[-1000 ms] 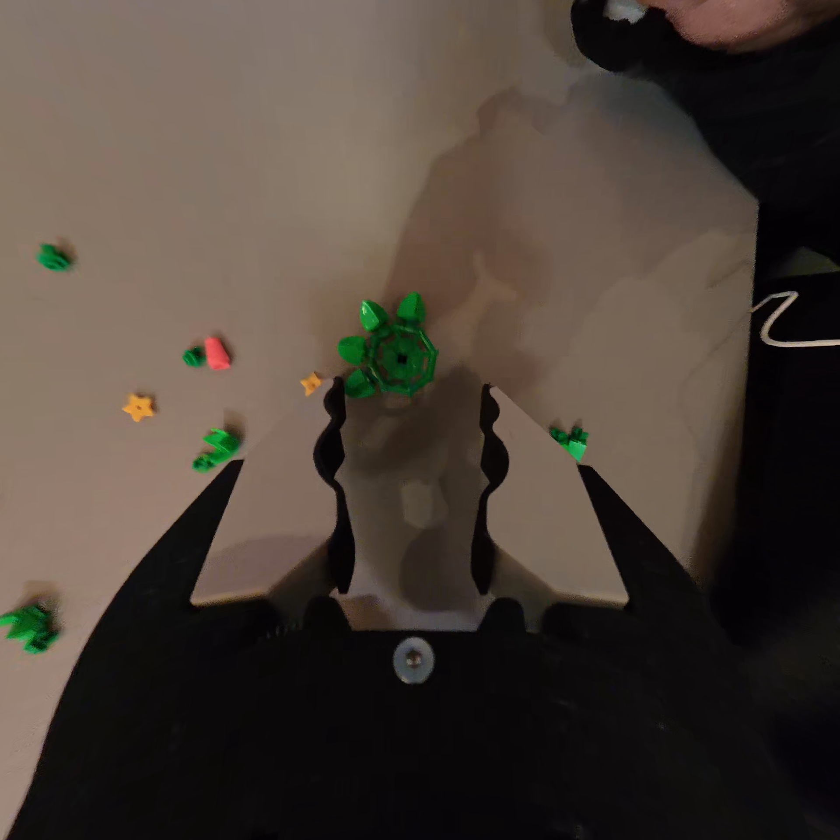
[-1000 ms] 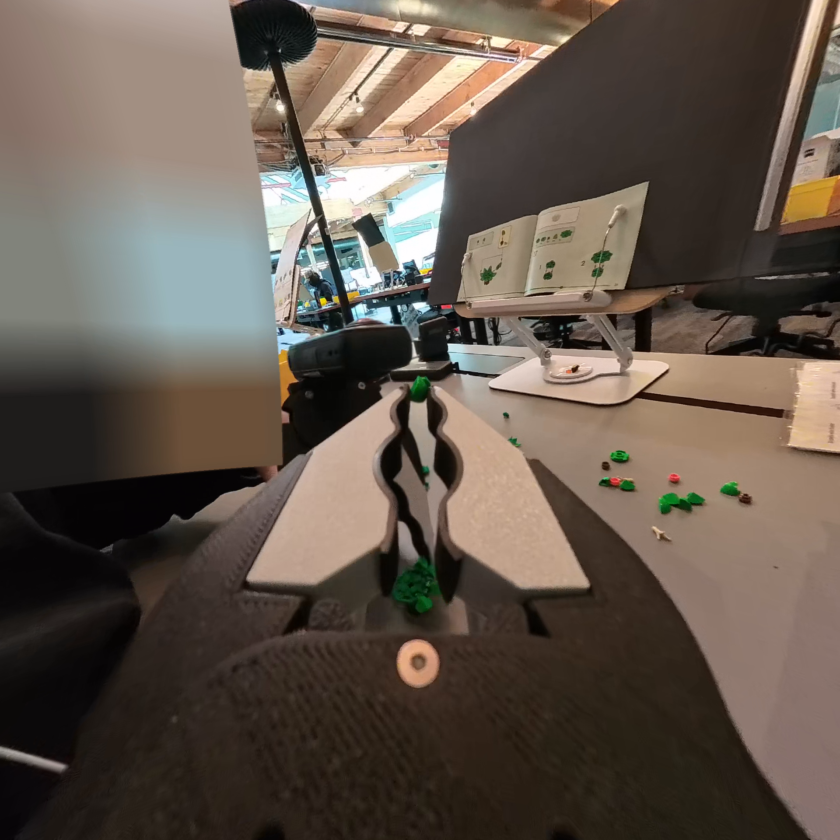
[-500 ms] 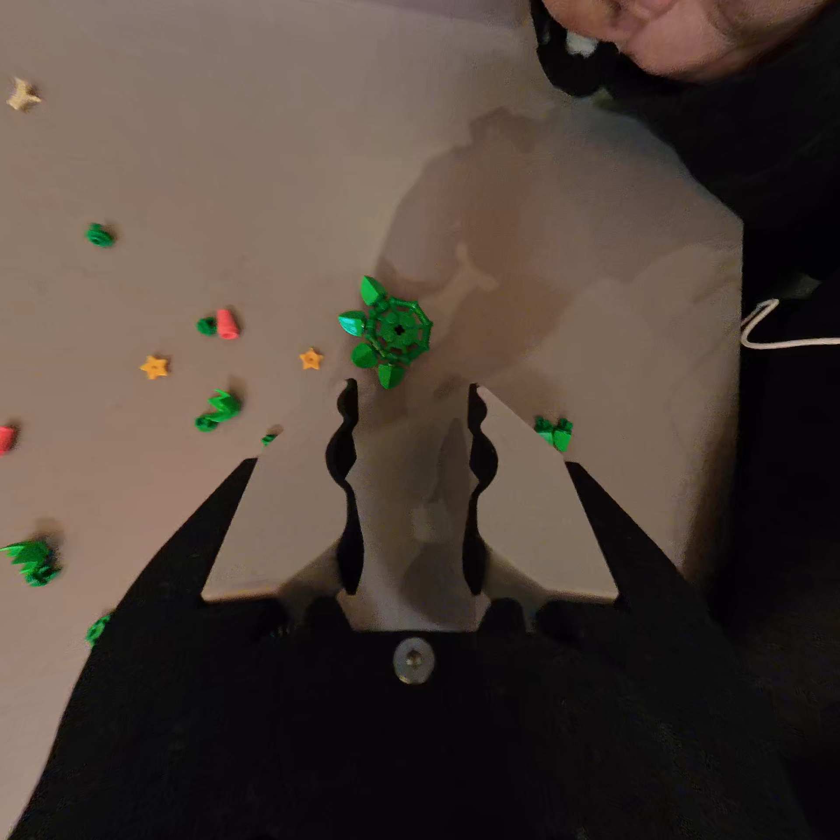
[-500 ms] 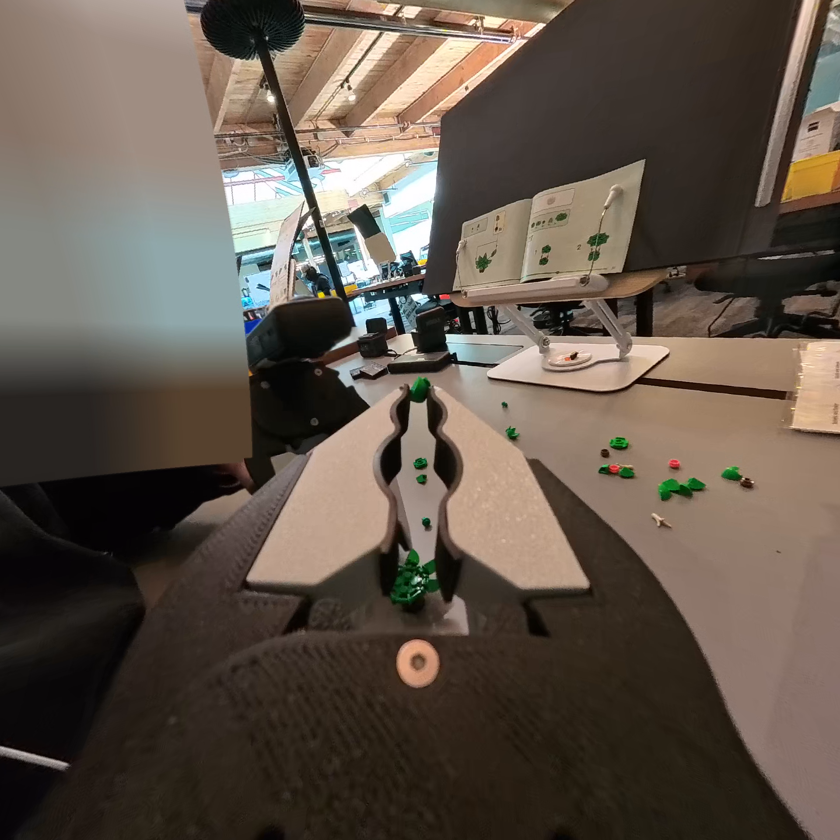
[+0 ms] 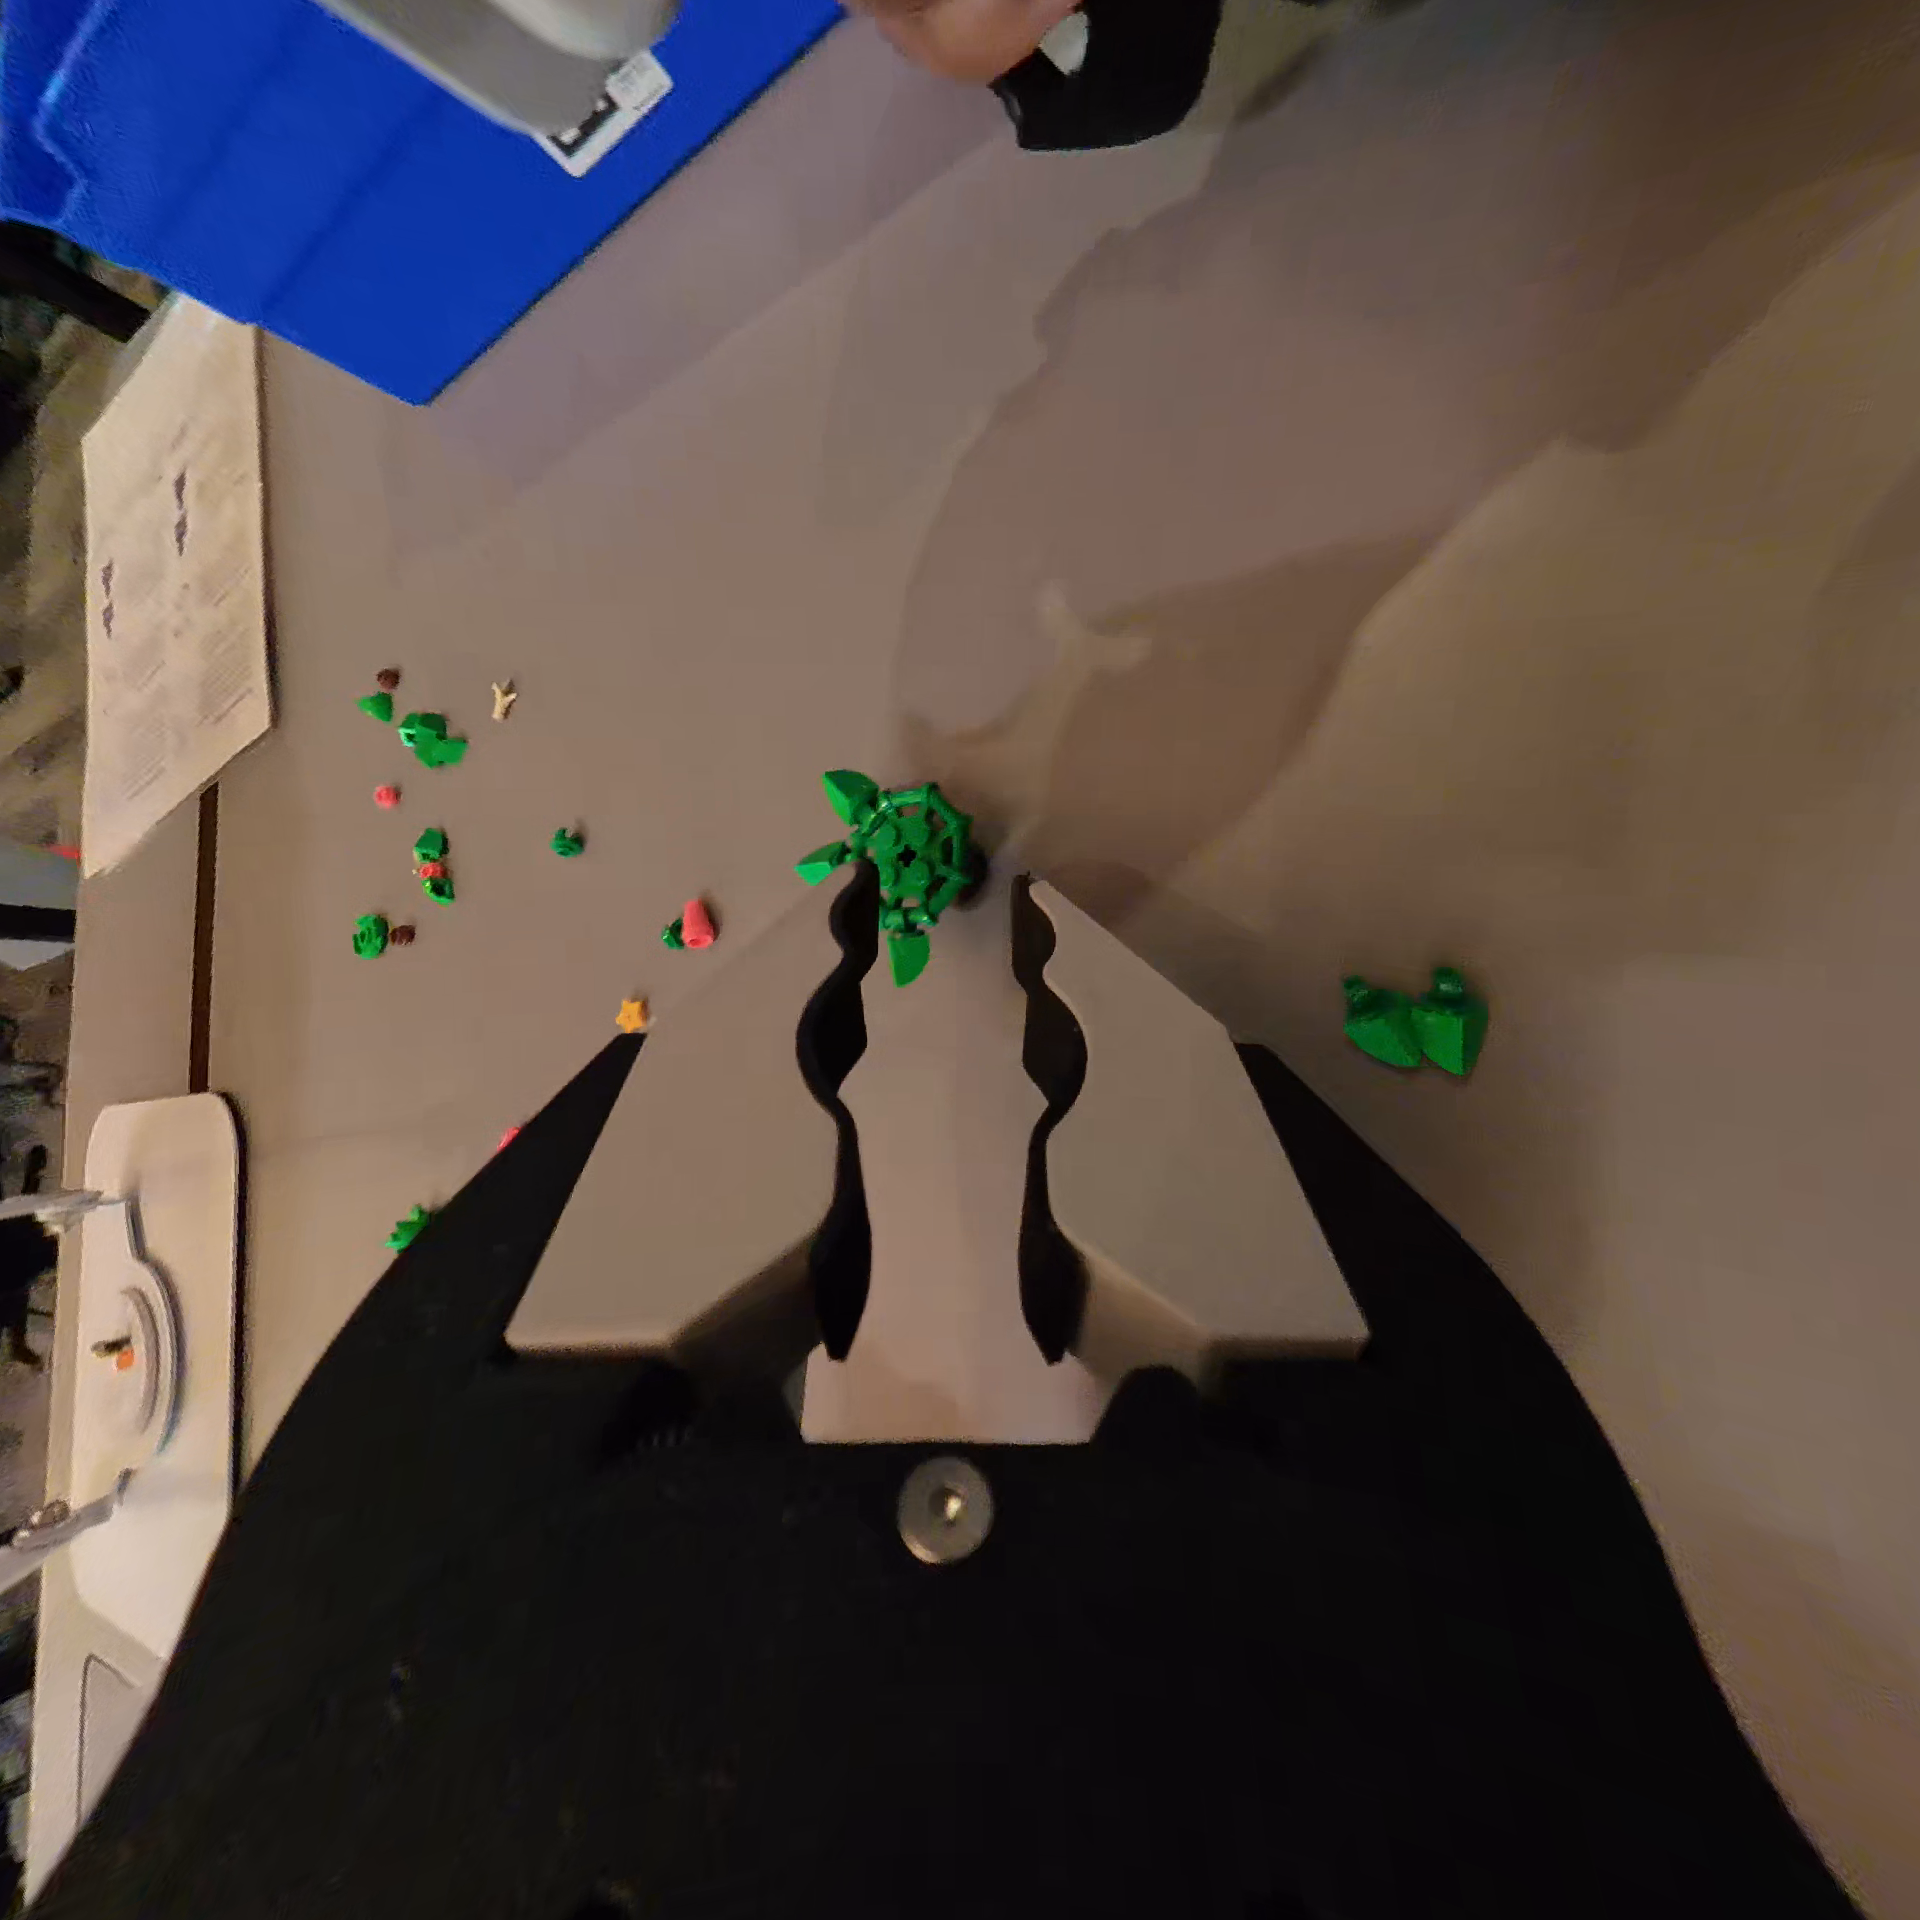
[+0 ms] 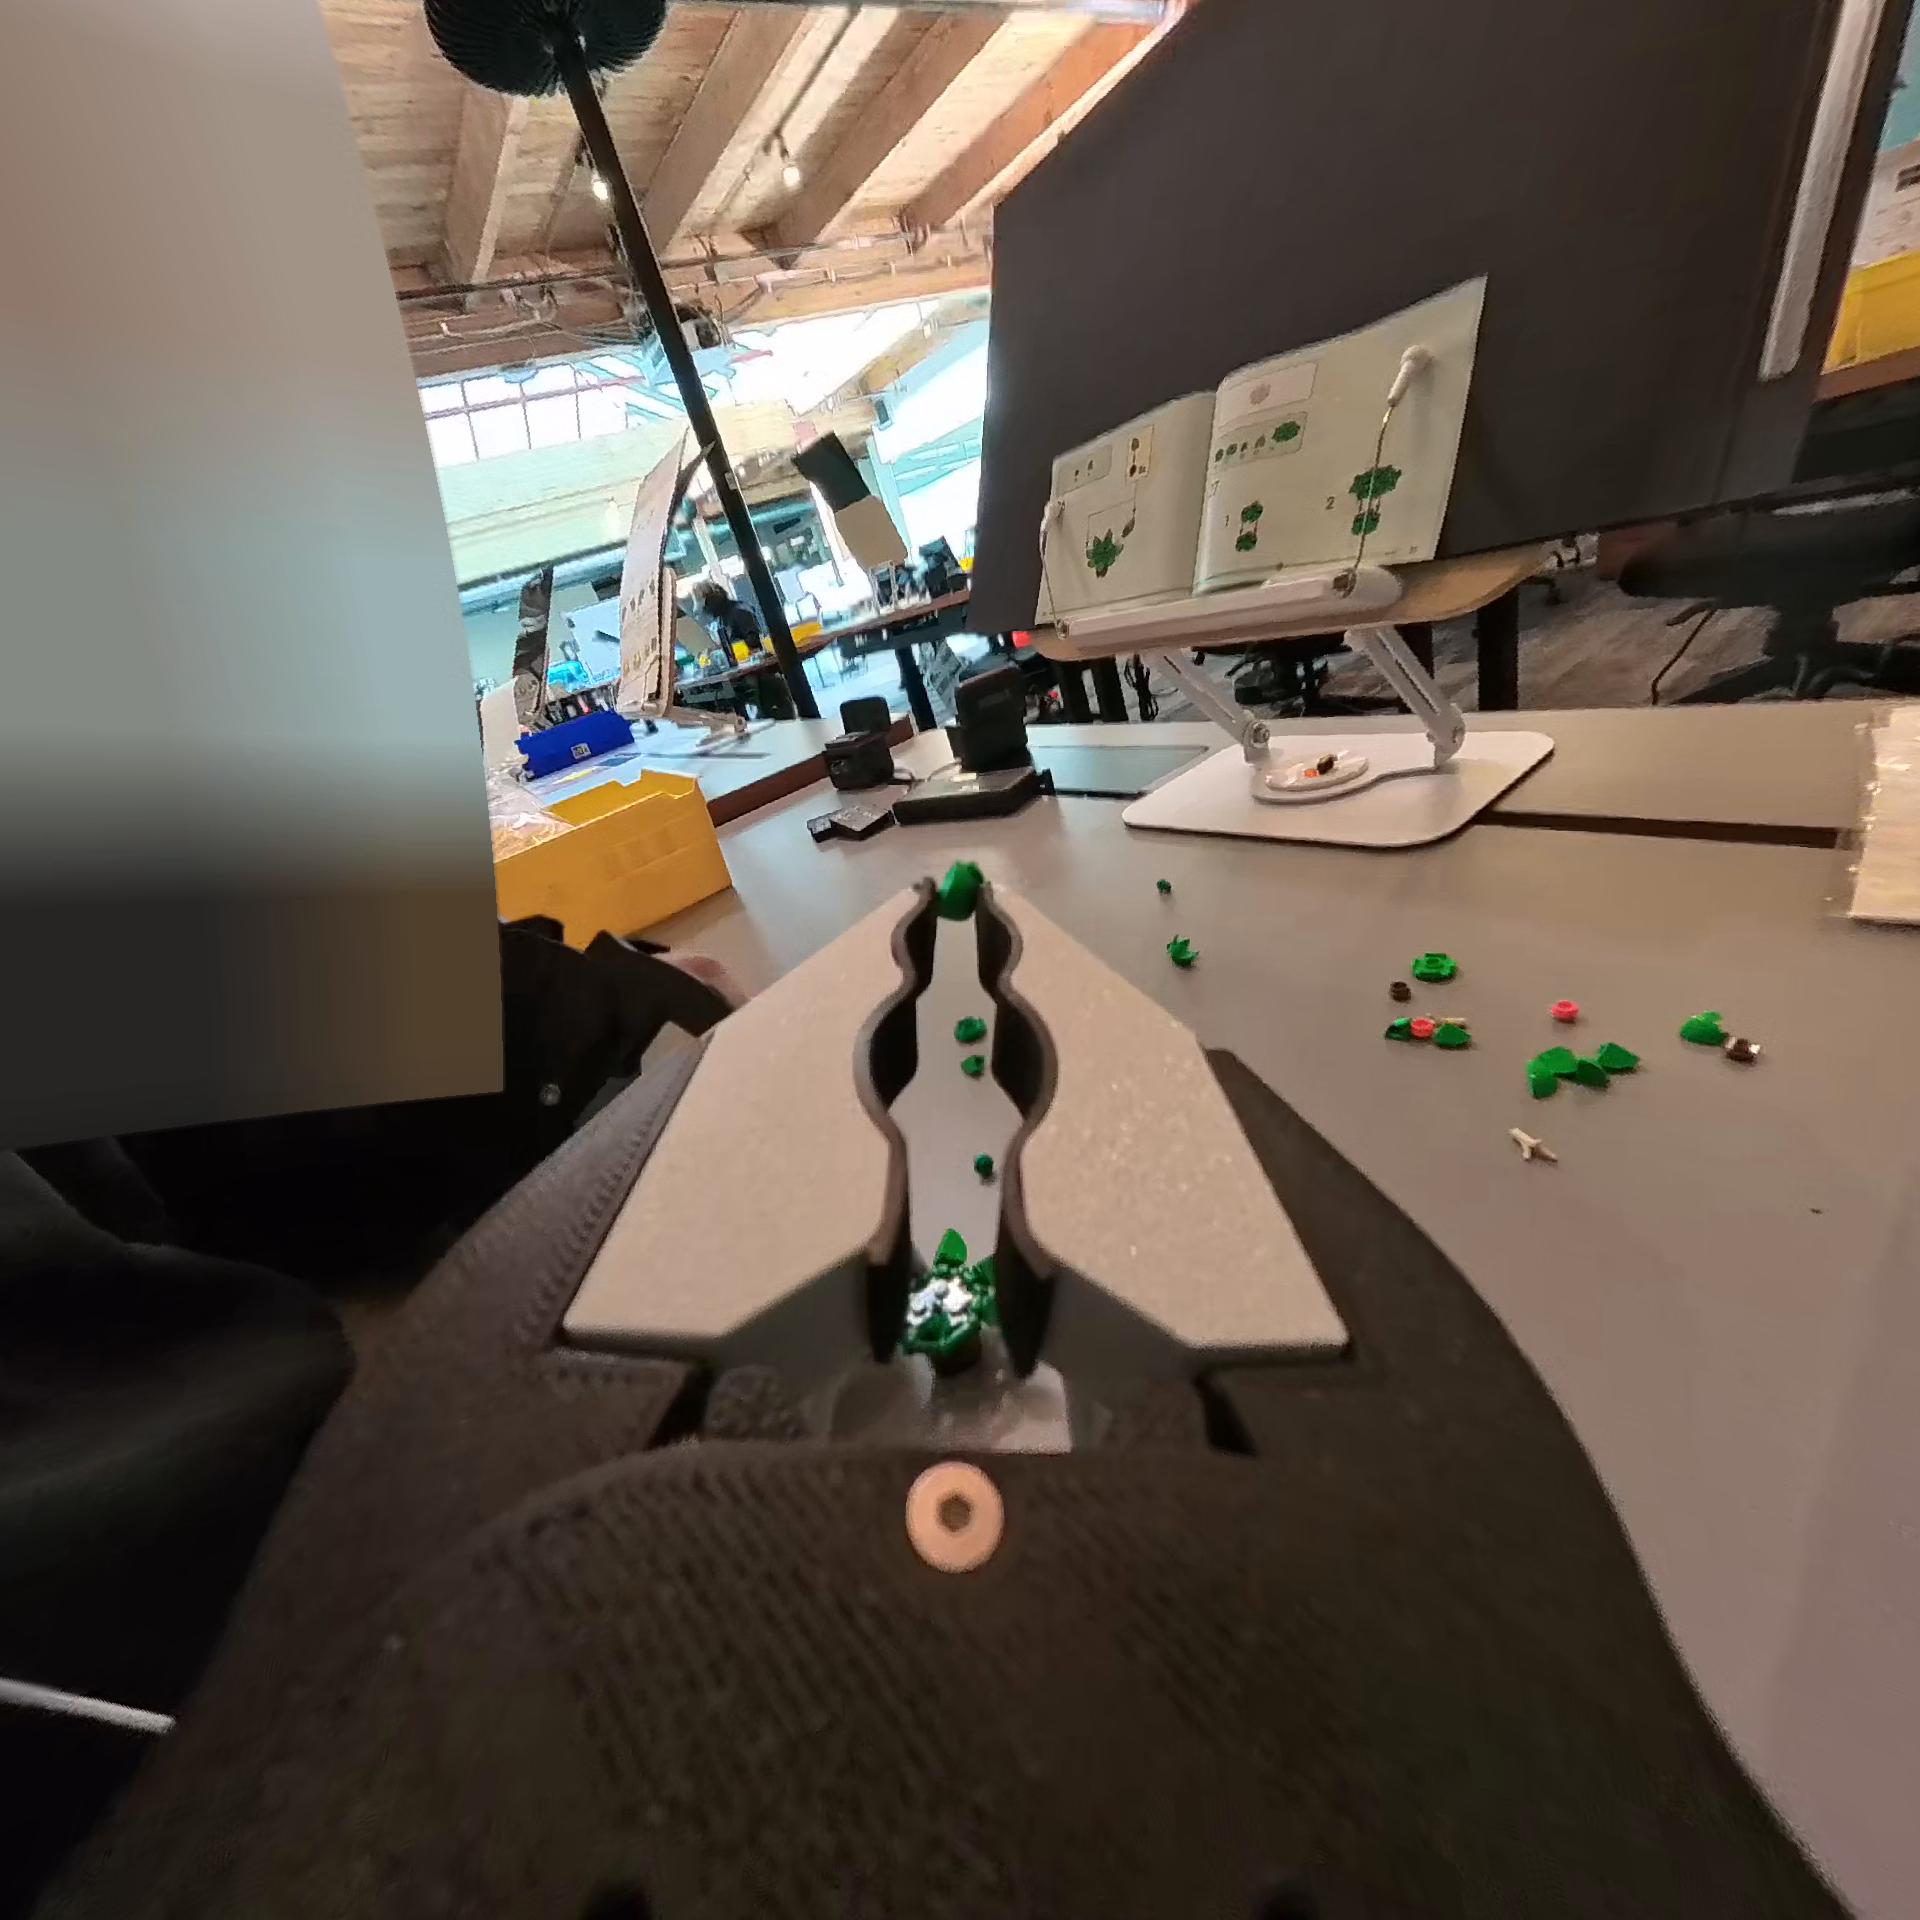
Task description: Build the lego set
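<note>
In the left wrist view a green round lattice piece with several leaves [image 5: 912, 847] lies on the grey table [image 5: 1351, 520]. My left gripper [image 5: 935, 881] is open, its fingertips either side of the piece's near edge, the left fingertip [image 5: 854, 904] over a leaf. My right gripper [image 6: 954, 891] is shut on a small green leaf piece [image 6: 958, 888] and holds it above the table. The leafy assembly also shows low in the gap between the right fingers [image 6: 943, 1307].
Two joined green leaf pieces [image 5: 1413, 1023] lie right of the left gripper. Small green, red and orange pieces [image 5: 426, 821] are scattered to its left. An open instruction booklet [image 6: 1257, 478] rests on a white stand [image 6: 1340, 790]. A blue bin [image 5: 312, 187] and a printed sheet [image 5: 171, 634] lie far left. My hands' fingertips stand some 15 cm from each other.
The left view has turned and my left gripper has come closer, so its tips now flank the green assembly. The right gripper has kept the leaf piece and lifted slightly.
</note>
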